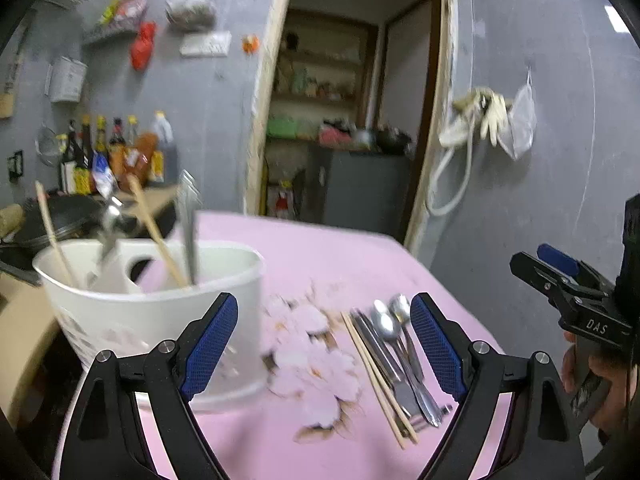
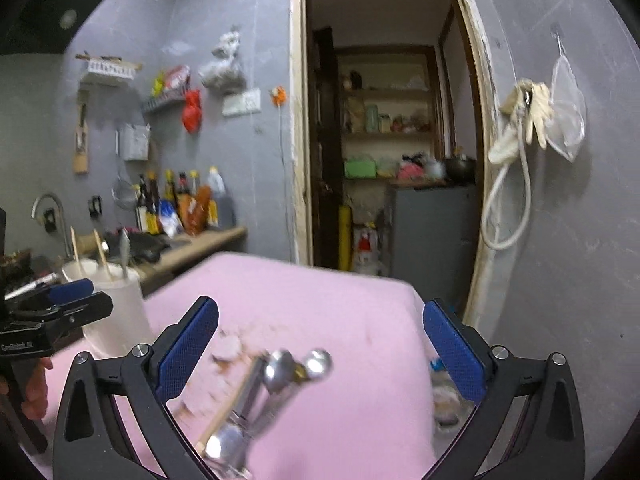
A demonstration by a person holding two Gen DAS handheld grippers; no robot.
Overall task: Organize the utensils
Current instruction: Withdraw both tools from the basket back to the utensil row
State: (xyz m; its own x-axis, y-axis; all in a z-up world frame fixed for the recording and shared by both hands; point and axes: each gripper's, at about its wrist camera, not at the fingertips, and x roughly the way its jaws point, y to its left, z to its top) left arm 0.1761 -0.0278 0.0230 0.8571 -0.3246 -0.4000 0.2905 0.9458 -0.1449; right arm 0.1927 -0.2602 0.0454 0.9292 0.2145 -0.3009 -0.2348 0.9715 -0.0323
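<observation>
Both fingers (image 1: 324,344) (image 2: 320,356) spread, empty; chopsticks (image 1: 378,380) beside spoons (image 1: 390,320) sharp only in left view, holder (image 1: 160,300) near

home kitchen — sauce bottles (image 2: 180,204) on counter (image 2: 200,246) | faucet (image 2: 50,208) | pantry shelves (image 2: 384,132)

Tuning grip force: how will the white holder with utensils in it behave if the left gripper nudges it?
The white holder looks like thin plastic, so probably light and apt to slide on the pink tablecloth. It is tall, and the chopsticks and spoon lean above its rim, so a high push may tip it. The left gripper stands open near it.
</observation>
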